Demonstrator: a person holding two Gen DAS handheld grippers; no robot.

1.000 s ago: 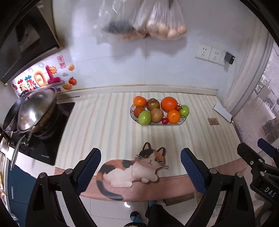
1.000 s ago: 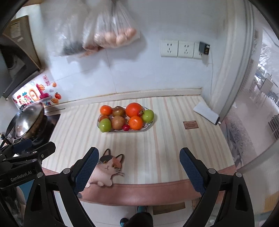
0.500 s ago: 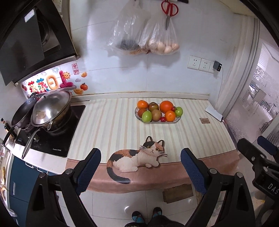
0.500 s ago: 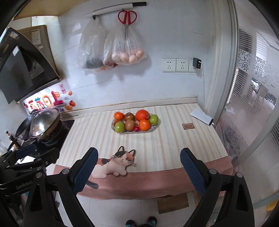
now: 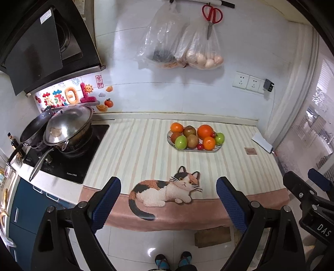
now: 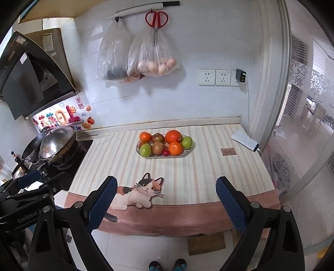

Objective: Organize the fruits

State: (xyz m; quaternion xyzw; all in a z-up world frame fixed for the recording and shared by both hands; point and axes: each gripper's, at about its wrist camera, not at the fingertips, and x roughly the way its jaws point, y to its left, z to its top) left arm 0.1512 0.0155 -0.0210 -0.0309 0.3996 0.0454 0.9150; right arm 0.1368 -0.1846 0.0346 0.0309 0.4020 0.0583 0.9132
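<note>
All the fruit (image 6: 165, 142) sits piled on the plate (image 6: 186, 153), toward the back edge of the striped counter (image 6: 208, 177), nothing loose on the cloth. That reads as job done, or nearly. The left gripper (image 5: 168, 203) hangs off the counter's front edge, angled down, jaws spread wide and holding nothing. The right gripper (image 6: 166, 203) hovers off that same front edge beside it, just as wide open, empty too, well apart from the plate.

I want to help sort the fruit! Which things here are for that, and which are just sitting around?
For the job: fruits, tray, left gripper, right gripper.
Just there: wok, scissors, egg bag, cat mat.
</note>
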